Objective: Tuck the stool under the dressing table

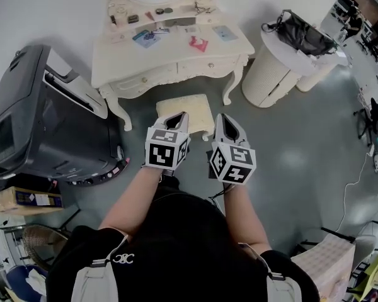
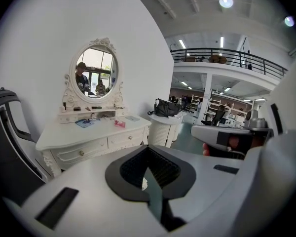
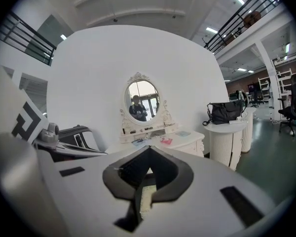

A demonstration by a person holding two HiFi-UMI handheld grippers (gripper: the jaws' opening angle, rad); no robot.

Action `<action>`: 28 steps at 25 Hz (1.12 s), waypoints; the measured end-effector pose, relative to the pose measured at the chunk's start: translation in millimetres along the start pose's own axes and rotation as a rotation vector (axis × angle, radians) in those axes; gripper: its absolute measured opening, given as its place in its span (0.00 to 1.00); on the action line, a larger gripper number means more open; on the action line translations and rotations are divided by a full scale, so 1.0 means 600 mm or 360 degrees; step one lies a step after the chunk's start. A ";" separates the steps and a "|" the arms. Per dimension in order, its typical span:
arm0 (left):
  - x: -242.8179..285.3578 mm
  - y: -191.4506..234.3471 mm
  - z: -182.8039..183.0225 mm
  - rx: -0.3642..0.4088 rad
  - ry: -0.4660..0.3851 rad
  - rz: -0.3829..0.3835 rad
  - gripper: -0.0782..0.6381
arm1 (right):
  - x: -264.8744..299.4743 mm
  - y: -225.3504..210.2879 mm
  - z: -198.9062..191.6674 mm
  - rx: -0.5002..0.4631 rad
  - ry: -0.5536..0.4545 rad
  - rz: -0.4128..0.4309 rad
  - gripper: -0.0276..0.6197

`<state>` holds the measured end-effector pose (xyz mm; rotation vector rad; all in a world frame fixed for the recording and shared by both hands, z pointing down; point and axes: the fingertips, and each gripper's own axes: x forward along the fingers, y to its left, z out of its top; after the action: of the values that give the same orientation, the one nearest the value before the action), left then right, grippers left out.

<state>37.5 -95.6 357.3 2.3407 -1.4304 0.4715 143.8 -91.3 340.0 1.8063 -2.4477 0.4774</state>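
Observation:
The cream dressing table (image 1: 170,65) with its oval mirror (image 2: 93,73) stands against the white wall. The cream cushioned stool (image 1: 188,106) sits on the grey floor just in front of it, its far edge at the table's front. My left gripper (image 1: 177,116) is shut, its tip over the stool's near edge. To its right, my right gripper (image 1: 223,117) is also shut, at the stool's right near corner. In both gripper views the table (image 2: 89,135) (image 3: 187,138) lies straight ahead. A sliver of cream cushion shows below the closed left gripper (image 2: 148,149) and right gripper (image 3: 149,149).
A large black chair-like machine (image 1: 44,124) stands close to the table's left side. A white round stand (image 1: 271,74) carrying a black bag (image 1: 302,33) is on the right. A cardboard box (image 1: 25,200) lies at the lower left.

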 end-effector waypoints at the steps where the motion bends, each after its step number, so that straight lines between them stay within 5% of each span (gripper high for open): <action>1: 0.008 0.006 -0.001 -0.0005 0.0010 -0.0001 0.11 | 0.010 -0.002 -0.005 0.0004 0.0019 -0.0006 0.05; 21: 0.170 0.177 0.073 -0.0048 0.0073 -0.0117 0.11 | 0.237 0.004 0.011 0.0011 0.0135 -0.0158 0.05; 28: 0.241 0.233 0.065 -0.0050 0.0148 -0.0184 0.11 | 0.314 -0.012 -0.011 0.0149 0.0152 -0.0239 0.05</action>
<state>-21.4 -285.2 406.7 2.3291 -1.2445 0.5145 91.0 -265.1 391.7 1.9360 -2.2432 0.6589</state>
